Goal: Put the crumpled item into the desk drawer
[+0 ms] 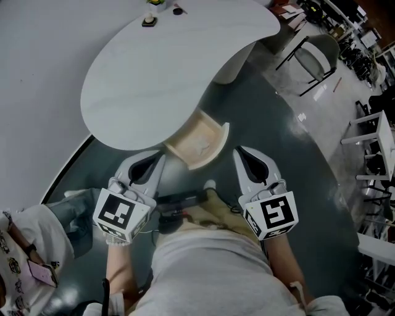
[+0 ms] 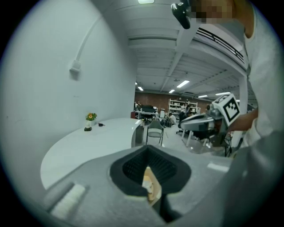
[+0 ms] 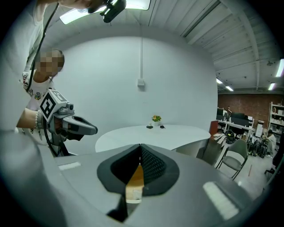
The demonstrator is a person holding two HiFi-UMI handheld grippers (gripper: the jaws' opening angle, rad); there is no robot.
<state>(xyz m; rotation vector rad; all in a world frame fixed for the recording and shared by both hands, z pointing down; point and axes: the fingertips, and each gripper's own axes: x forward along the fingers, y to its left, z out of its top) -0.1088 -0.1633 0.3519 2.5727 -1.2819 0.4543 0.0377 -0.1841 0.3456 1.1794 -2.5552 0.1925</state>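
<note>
An open pale wooden drawer (image 1: 196, 139) juts from the front of the white curved desk (image 1: 160, 68). A faint pale crumpled thing (image 1: 204, 148) lies on the drawer's floor. In the left gripper view a sliver of that wood with a whitish lump (image 2: 149, 186) shows below the jaws. My left gripper (image 1: 159, 159) is shut and empty, its tip beside the drawer's left corner. My right gripper (image 1: 240, 152) is also shut and empty, just right of the drawer. Each gripper shows in the other's view: the right gripper (image 2: 205, 122) and the left gripper (image 3: 75, 125).
A small potted flower (image 1: 149, 20) and a dark small object (image 1: 178, 10) stand at the desk's far edge. Chairs (image 1: 311, 58) and white tables stand on the right. A person (image 1: 28, 259) sits at the lower left. A black device (image 1: 180, 200) lies on my lap.
</note>
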